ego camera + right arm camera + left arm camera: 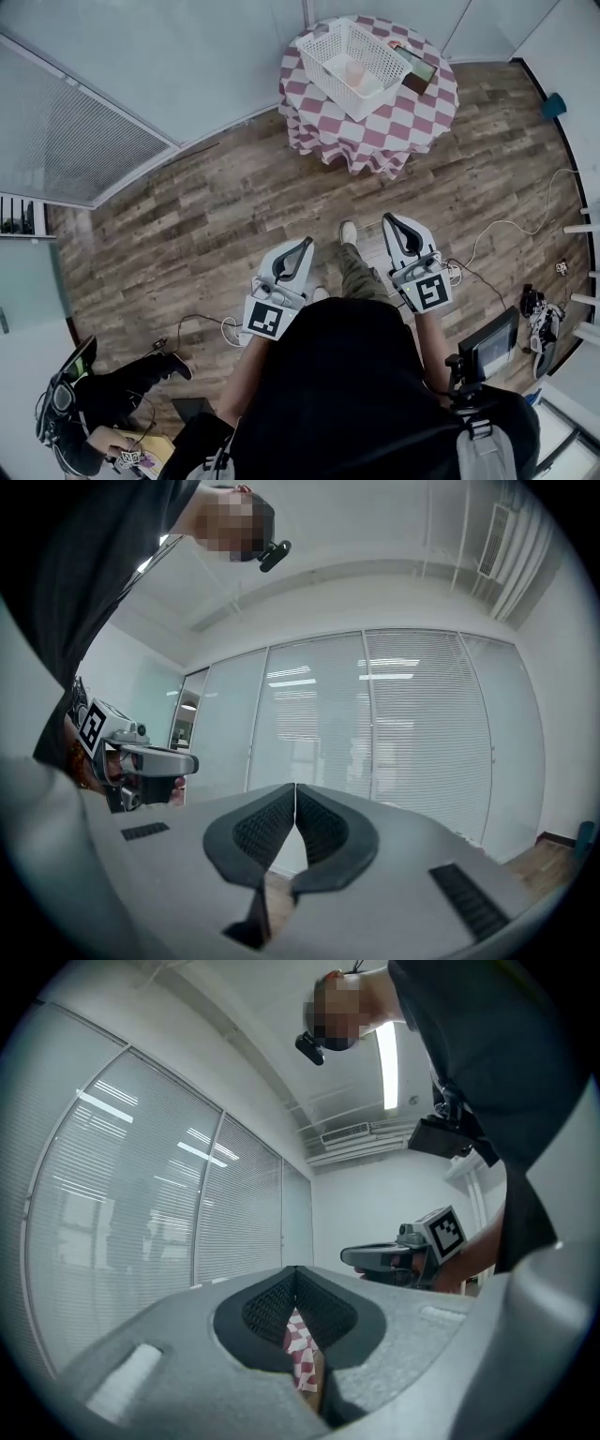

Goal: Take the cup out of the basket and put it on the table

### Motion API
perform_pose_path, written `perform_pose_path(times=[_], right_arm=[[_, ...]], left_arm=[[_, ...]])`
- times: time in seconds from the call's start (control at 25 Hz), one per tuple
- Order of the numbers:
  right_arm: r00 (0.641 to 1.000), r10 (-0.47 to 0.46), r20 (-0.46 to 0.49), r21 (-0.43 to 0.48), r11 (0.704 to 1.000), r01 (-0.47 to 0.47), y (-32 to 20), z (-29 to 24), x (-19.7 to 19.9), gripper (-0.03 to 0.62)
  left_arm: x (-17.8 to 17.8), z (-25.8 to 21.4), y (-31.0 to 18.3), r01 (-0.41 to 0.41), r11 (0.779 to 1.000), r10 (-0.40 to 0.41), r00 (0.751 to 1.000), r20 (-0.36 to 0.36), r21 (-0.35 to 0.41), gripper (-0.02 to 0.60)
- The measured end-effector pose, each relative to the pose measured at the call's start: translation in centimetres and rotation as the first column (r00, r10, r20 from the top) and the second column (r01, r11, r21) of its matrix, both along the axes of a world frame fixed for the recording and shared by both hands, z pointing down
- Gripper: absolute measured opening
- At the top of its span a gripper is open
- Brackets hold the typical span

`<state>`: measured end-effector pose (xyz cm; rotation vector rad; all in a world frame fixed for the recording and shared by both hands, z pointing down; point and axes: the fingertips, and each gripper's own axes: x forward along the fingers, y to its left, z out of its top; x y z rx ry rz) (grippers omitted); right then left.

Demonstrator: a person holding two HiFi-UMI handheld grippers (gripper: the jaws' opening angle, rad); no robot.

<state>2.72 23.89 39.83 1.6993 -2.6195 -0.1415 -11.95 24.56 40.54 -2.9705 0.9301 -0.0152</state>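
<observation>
I see the cup (354,73) up on the round table (398,129), which is draped in red-and-white checks. It sits inside the white lattice basket (323,42) that stands on that table. The cup is small, plain and pale peach. It looks to be upright with its mouth up, though it is too small in the head view for me to be sure. A brown and green box (419,68) lies on the table just beside the basket. Both my grippers are well short of the table, over the wood floor (216,234), pointing toward it. The left gripper (304,246) has its jaws pressed together with nothing between them, and the right gripper (392,221) is likewise closed tight and empty.
</observation>
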Motion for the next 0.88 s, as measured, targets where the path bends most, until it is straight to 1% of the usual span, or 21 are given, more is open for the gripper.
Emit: perform_pose_path(times=[0.08,0.28,0.56,0.72,0.88], right_arm=[[1.000,-0.012,0.008,0.005,1.000,0.012,-2.9,-0.4,1.4,0.012],[0.999,-0.039,-0.004,-0.005,0.999,0.039,-8.9,-0.5,5.6,0.012],[0.999,-0.033,-0.011,-0.023,0.999,0.033,-15.9,0.4,12.1,0.012],[1.000,-0.030,0.002,-0.012,0.999,0.030,-18.7,0.7,14.2,0.012],[1.000,-0.020,0.011,-0.015,1.000,0.020,-21.0,0.6,15.0,0.012]], left_arm=[[1.5,0.1,-2.3,0.003,1.000,-0.003,1.000,0.012,-0.001,0.005],[6.6,-0.3,-7.9,0.000,1.000,0.001,1.000,0.008,-0.016,0.005],[14.0,-0.1,-14.1,-0.047,0.998,0.048,0.999,0.023,-0.029,0.005],[16.5,-0.3,-16.2,-0.055,0.998,0.055,0.998,0.009,-0.036,0.005],[17.6,-0.4,-18.2,-0.078,0.996,0.079,0.997,0.026,-0.039,0.005]])
